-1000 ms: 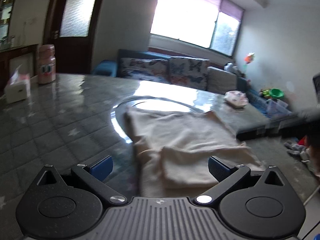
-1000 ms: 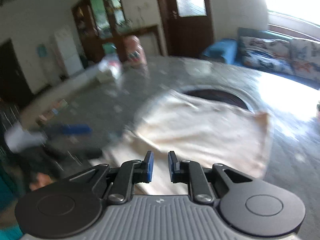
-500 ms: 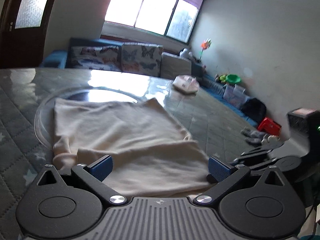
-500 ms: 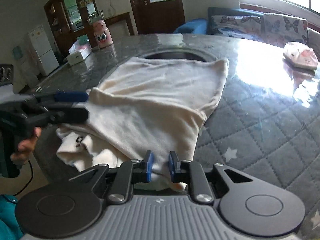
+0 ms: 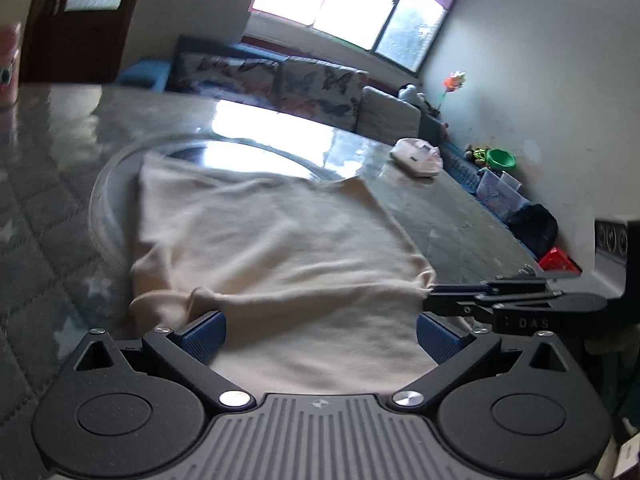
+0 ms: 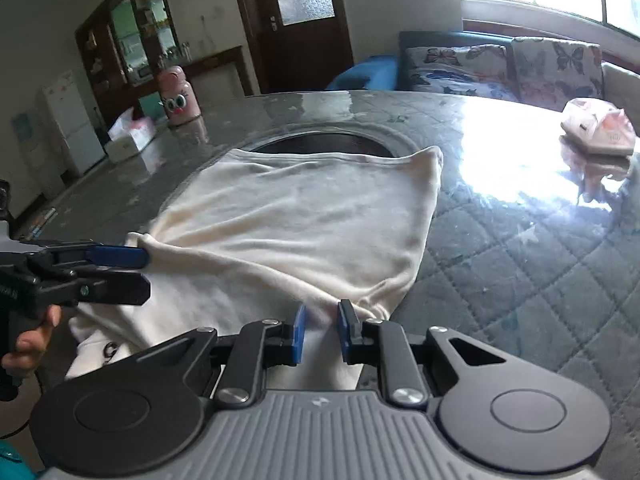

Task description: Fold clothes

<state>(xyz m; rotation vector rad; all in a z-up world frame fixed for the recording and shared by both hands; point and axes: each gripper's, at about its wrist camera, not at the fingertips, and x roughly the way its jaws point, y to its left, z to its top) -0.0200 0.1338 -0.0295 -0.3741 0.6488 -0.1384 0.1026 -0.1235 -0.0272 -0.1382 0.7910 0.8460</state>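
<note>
Left wrist view: my left tongs (image 5: 318,330) stand wide apart, blue pads on either side of the near edge of the cream garment (image 5: 276,248), nothing between them gripped. The garment lies spread on the quilted tabletop (image 5: 52,184), its far hem draped over the round glass inset (image 5: 240,152), its near end doubled over into a thicker layer. I read the open stance as straddling that near fold so I can bite it on my side. At the right edge, the right tongs (image 5: 456,300) come in sideways, tips meeting the garment's right corner. Right wrist view: my right tongs (image 6: 320,330) are nearly together with a bunch of cream cloth pinched up between the pads, so I judge them clamped on the garment (image 6: 304,220) at its near right corner; the wrinkles fanning from that spot suggest it is under pull. The left tongs (image 6: 116,268) show on the left, seen side-on at the opposite near corner, a hand (image 6: 30,338) on the grip below. One corner held, the other flanked: that fits lifting the near end to carry it over, though how many folds remain I can't settle.
</note>
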